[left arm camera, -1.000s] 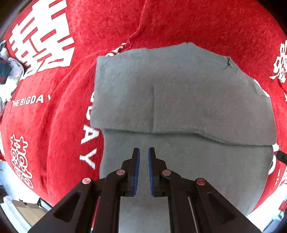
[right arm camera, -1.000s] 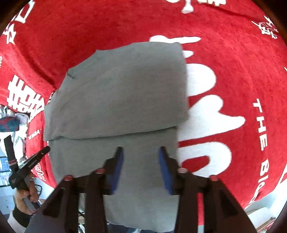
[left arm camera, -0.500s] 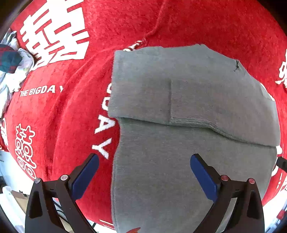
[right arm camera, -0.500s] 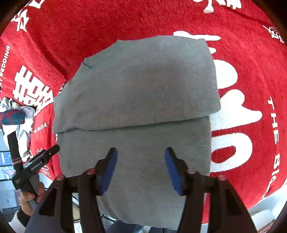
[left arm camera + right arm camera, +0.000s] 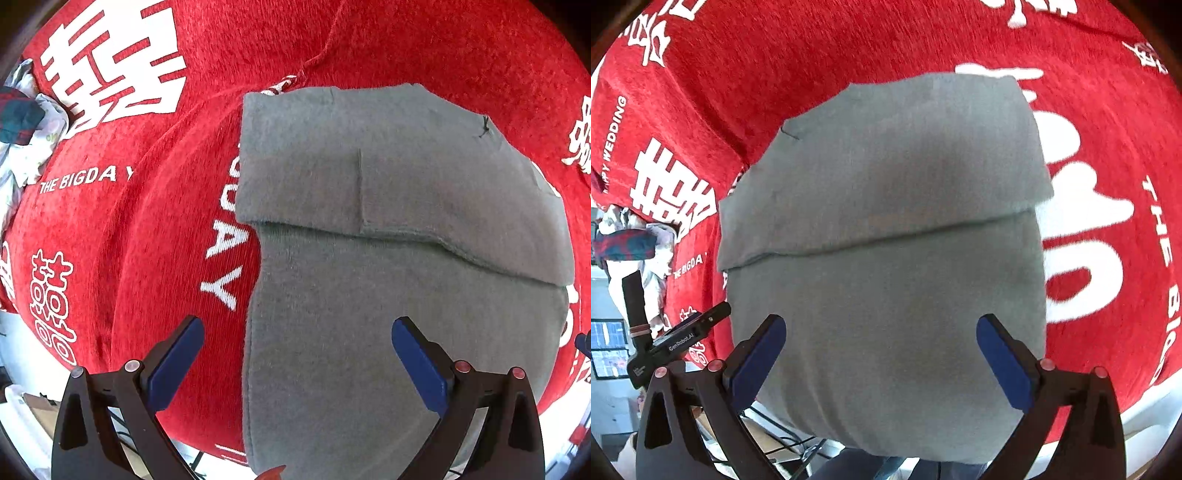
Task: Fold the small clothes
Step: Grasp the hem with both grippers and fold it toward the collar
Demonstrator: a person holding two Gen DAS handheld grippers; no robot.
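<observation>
A grey garment (image 5: 388,229) lies on the red cloth, its far part folded toward me over its near part, which hangs over the table's front edge. It also shows in the right wrist view (image 5: 886,240). My left gripper (image 5: 297,350) is open and empty above the garment's near left edge. My right gripper (image 5: 881,349) is open and empty above the garment's near part. The left gripper's body (image 5: 676,339) shows at the left of the right wrist view.
A red cloth with white lettering (image 5: 110,221) covers the table. A pile of other clothes (image 5: 22,129) lies at the far left, also in the right wrist view (image 5: 631,243). The table's front edge runs just below both grippers.
Both grippers have opened wide, the left from nearly shut. Both have drawn back a little from the garment. The garment's fold lies as before.
</observation>
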